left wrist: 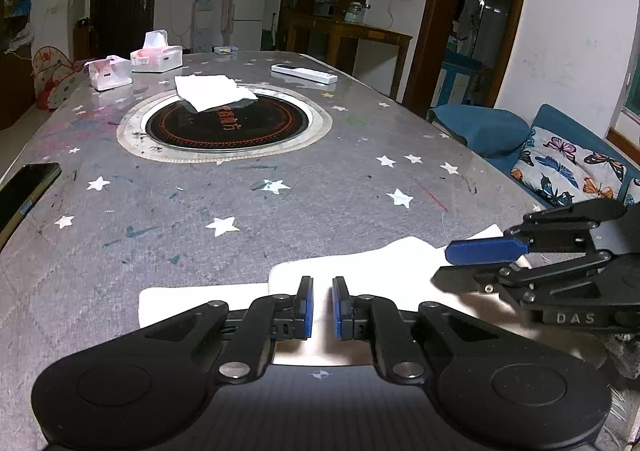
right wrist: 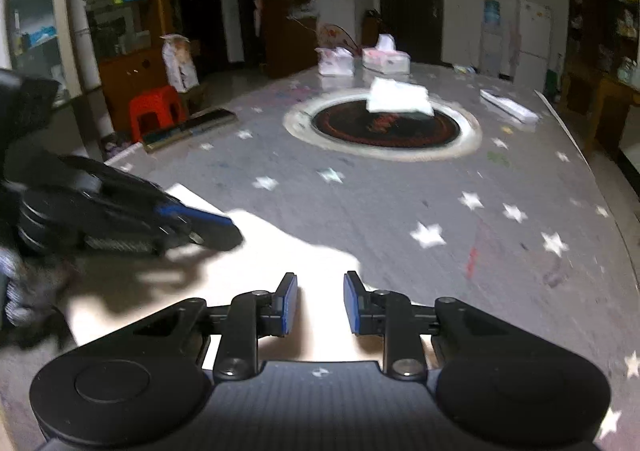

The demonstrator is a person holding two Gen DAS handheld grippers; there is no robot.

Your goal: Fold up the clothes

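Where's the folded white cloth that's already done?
In both views the folded white cloth lies on the far rim of the round black cooktop, near the tissue boxes.

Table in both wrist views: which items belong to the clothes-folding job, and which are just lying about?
Job:
white garment at the near edge
left gripper, jaws open over it
right gripper, jaws open over it

Lying about:
folded white cloth on the round hob
tissue boxes
remote control
phone
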